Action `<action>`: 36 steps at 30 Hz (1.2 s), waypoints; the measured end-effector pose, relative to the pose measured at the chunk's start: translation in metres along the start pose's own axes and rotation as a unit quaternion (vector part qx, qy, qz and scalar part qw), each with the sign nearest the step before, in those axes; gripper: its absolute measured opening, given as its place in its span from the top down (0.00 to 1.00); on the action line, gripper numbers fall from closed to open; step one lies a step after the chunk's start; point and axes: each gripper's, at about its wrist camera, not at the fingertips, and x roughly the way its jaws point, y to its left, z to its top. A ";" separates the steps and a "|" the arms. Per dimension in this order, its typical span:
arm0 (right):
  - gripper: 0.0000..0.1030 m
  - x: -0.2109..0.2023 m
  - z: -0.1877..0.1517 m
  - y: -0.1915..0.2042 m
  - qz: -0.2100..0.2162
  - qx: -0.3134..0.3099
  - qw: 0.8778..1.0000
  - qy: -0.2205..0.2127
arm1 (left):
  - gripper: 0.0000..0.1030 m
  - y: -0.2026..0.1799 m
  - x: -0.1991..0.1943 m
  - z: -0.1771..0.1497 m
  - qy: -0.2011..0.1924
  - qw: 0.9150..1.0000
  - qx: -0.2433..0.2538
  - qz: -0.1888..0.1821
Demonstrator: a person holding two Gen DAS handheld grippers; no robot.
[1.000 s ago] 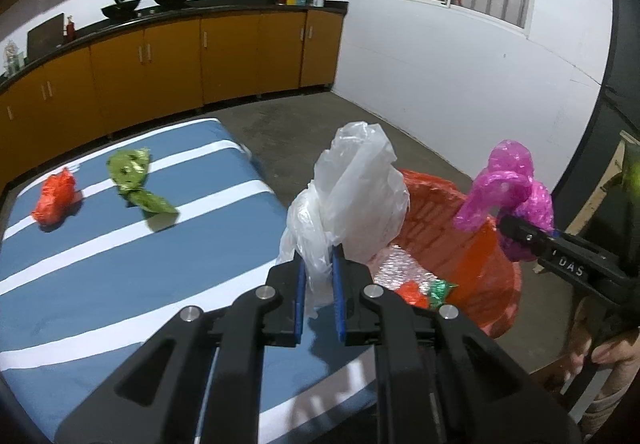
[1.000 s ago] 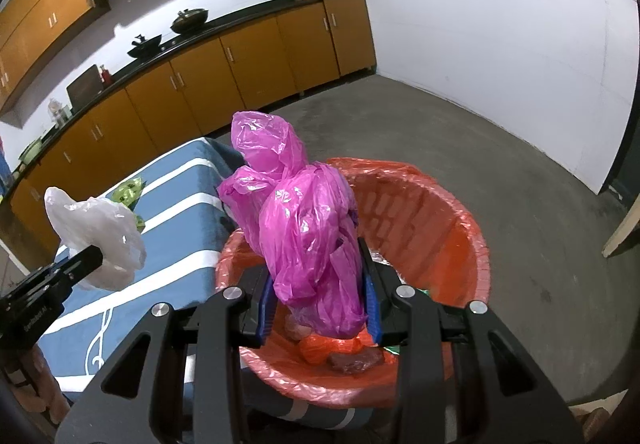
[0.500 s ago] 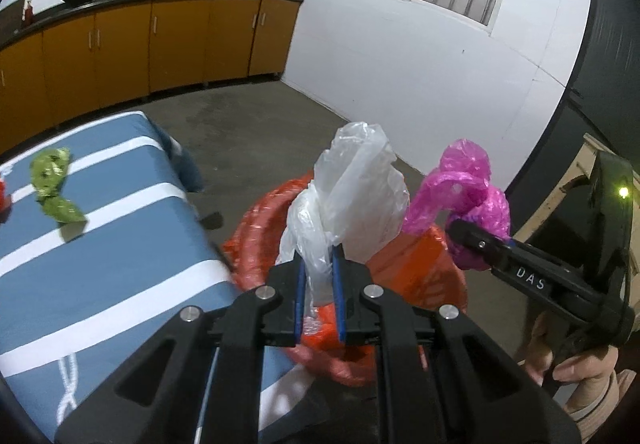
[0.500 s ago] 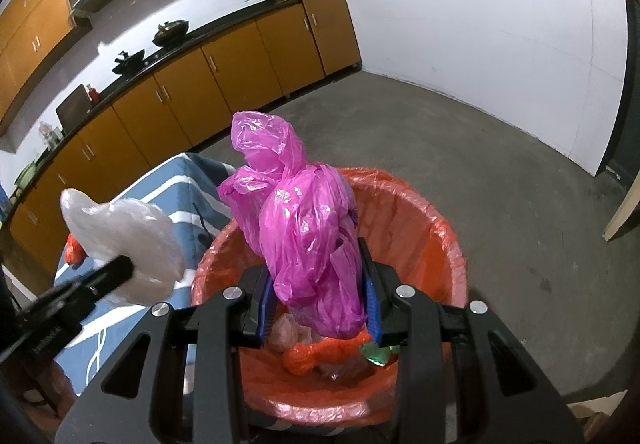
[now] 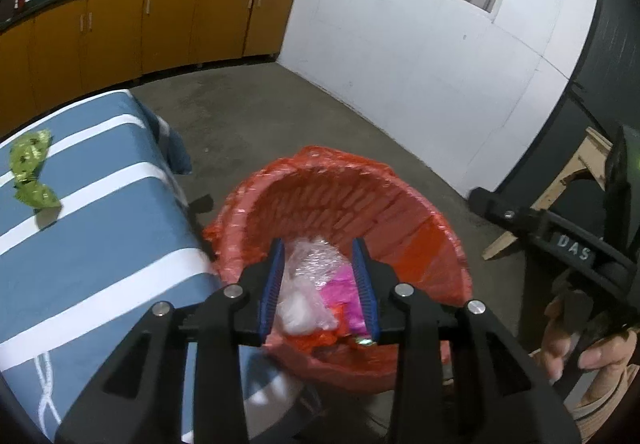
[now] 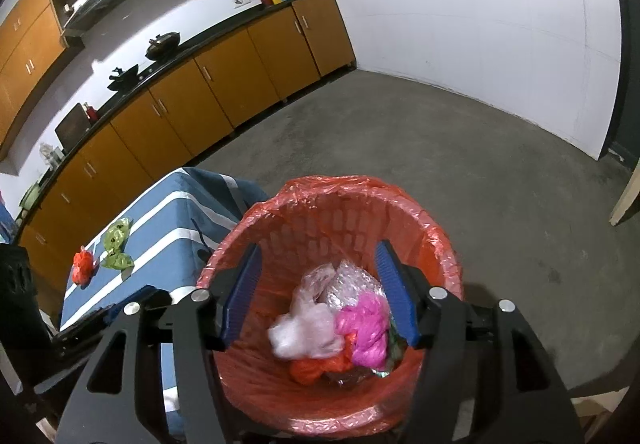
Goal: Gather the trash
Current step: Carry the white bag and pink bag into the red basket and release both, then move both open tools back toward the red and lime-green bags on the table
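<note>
An orange bin (image 5: 404, 203) (image 6: 348, 199) with a red liner stands beside the blue striped table (image 5: 92, 228) (image 6: 160, 232). Inside it lie a white plastic bag (image 5: 298, 308) (image 6: 304, 332) and a pink plastic bag (image 5: 340, 292) (image 6: 366, 328) on other scraps. My left gripper (image 5: 319, 256) hangs over the bin, its jaws opening with nothing pressed between them. My right gripper (image 6: 318, 264) also hovers above the bin, jaws opening and empty; its black body (image 5: 560, 240) shows at the right of the left wrist view. A green wrapper (image 5: 30, 167) (image 6: 116, 244) and a red wrapper (image 6: 83, 264) lie on the table.
Orange cabinets (image 5: 160, 23) (image 6: 224, 83) under a dark counter with pans run along the back wall. Bare concrete floor (image 6: 460, 163) lies past the bin. A wooden frame (image 5: 568, 179) leans at the right. A person's hand (image 5: 592, 348) grips the right tool.
Both grippers opened over the bin. The white bag dropped out of the left one and the pink bag out of the right; both now lie inside the bin.
</note>
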 end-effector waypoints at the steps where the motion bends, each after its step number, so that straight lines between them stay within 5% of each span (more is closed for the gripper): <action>1: 0.42 0.000 0.000 0.002 -0.004 -0.004 1.000 -0.001 | 0.62 0.003 -0.002 -0.001 -0.004 1.000 0.001 0.010; 5: 0.42 -0.001 0.000 0.009 -0.010 -0.020 1.000 -0.003 | 0.50 0.023 -0.017 -0.003 -0.024 0.997 0.006 0.069; 16: 0.42 0.017 -0.001 0.081 0.035 -0.089 0.995 0.009 | 0.45 0.115 -0.057 -0.014 -0.037 0.978 -0.028 0.203; 21: 0.42 0.038 -0.008 0.138 0.068 -0.128 0.989 0.023 | 0.43 0.172 -0.086 -0.025 -0.045 0.965 -0.066 0.251; 30: 0.42 0.081 -0.029 0.244 0.130 -0.194 0.971 0.047 | 0.42 0.276 -0.144 -0.051 -0.060 0.929 -0.135 0.340; 36: 0.42 0.111 -0.046 0.302 0.153 -0.240 0.957 0.059 | 0.41 0.321 -0.164 -0.063 -0.062 0.914 -0.159 0.368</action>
